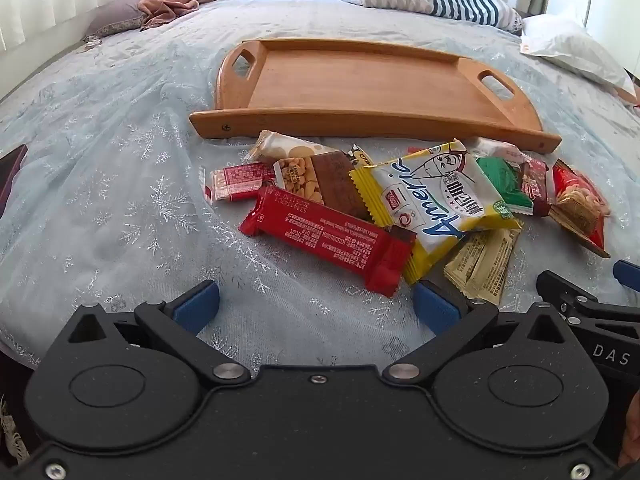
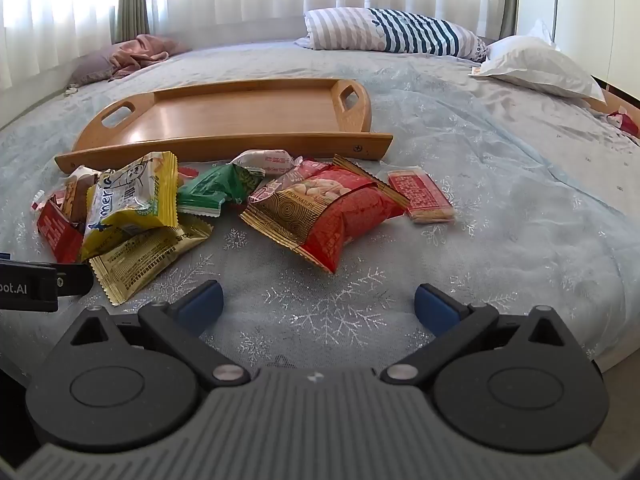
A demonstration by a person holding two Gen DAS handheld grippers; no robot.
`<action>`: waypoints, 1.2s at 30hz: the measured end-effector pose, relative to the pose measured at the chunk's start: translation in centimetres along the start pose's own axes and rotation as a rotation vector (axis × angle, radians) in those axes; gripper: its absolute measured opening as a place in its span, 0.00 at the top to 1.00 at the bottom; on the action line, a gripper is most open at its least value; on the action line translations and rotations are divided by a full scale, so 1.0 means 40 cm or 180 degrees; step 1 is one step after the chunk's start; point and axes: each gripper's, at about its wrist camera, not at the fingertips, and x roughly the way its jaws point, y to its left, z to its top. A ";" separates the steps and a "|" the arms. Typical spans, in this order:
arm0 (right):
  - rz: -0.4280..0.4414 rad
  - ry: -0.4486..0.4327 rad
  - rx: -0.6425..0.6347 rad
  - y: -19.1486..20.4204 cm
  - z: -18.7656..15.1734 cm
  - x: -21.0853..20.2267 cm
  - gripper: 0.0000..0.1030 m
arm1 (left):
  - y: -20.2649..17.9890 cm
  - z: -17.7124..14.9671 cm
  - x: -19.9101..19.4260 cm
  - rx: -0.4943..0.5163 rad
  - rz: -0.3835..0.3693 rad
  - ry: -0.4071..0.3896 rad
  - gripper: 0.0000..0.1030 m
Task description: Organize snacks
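Wooden tray (image 1: 360, 84): at twelve o'clock beyond the snacks, nothing in it. Snack pile (image 1: 420, 196): on the bedspread before the tray's near rim. Red bar (image 1: 328, 236): nearest our left gripper (image 1: 318, 308), at twelve, long axis ten-to-four. Both grippers, right gripper (image 2: 319, 306) included: spread wide, holding nothing.

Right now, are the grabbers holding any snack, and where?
Nothing is held. The left hand-held gripper and right hand-held gripper are both open above the blanket, short of the snacks.
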 end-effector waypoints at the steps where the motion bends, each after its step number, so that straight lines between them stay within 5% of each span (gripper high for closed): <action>1: -0.0001 -0.0001 -0.0001 0.000 0.000 0.000 0.00 | 0.000 0.000 0.000 0.0005 0.0007 0.0007 0.00; 36: -0.0012 0.0009 -0.0015 0.005 0.001 0.000 0.00 | -0.001 -0.002 0.006 0.0008 0.0008 0.0012 0.00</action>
